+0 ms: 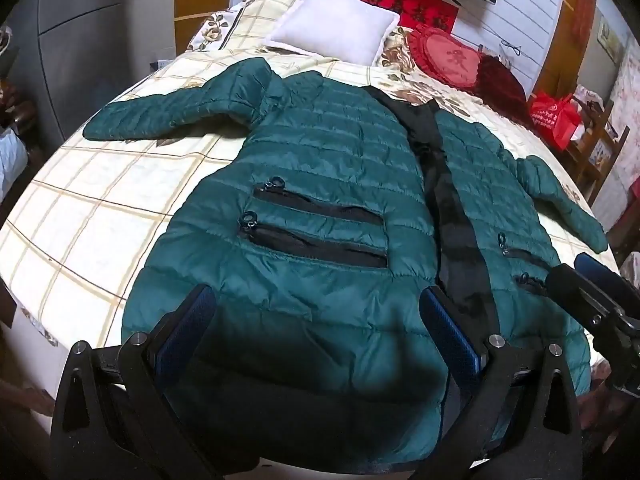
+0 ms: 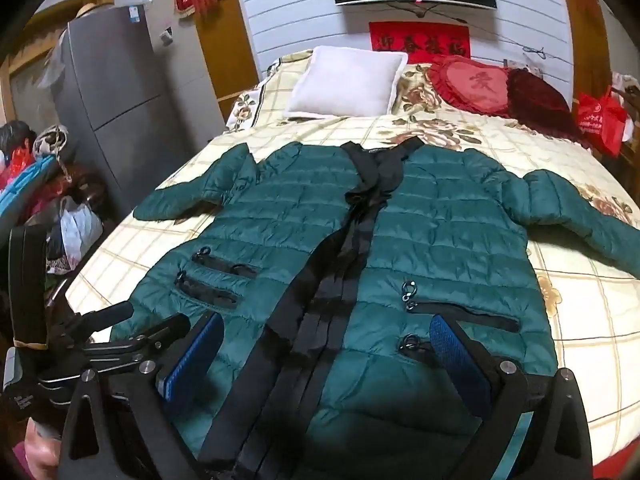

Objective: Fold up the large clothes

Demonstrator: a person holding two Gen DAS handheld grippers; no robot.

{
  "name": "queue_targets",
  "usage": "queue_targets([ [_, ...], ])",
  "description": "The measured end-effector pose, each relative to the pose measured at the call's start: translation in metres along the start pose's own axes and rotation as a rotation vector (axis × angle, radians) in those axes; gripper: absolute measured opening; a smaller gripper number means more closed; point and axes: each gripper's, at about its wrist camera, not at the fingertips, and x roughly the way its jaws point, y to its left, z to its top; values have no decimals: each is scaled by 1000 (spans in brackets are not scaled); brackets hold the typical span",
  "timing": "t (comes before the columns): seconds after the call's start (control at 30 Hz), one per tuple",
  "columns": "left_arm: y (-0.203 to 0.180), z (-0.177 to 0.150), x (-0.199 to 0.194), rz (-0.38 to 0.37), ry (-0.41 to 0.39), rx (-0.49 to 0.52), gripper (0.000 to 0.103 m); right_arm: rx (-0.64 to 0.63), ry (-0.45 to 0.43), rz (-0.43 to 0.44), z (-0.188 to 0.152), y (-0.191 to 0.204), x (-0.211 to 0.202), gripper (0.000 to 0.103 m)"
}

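The green padded jacket (image 2: 420,240) lies flat on the bed (image 2: 580,308), front side up, collar toward the far end and hem at the near edge. Both sleeves are spread outward, one to the left and one to the right. A black strip (image 2: 344,248) runs down the centre of the front. Two zip pockets (image 1: 320,232) sit on each front panel.

The left tongs (image 1: 320,328) stand wide apart above the near left part of the jacket, holding nothing. The right tongs (image 2: 332,354) stand wide apart above the near centre, spanning the black strip, holding nothing.

At the far end of the bed rest a white pillow (image 2: 348,80) and, to its right, a red heart cushion (image 2: 476,84).
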Motion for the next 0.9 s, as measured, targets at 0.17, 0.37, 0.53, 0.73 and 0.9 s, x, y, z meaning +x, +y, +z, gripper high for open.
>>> queue_targets([
  [0.17, -3, -2, 1, -5, 3, 7, 102, 36, 11, -13, -5, 4, 10, 103],
  [0.37, -9, -3, 6, -13, 14, 17, 102, 81, 48, -19, -4, -10, 12, 103],
  [0.53, -9, -3, 11, -16, 30, 13, 102, 116, 59, -13, -5, -14, 15, 103],
  [0.73, -12, -2, 13, -19, 32, 20, 102, 144, 66, -14, -1, -18, 21, 103],
  [0.9, -13, 1, 15, -23, 31, 22, 102, 163, 65, -28, 3, -24, 21, 103],
])
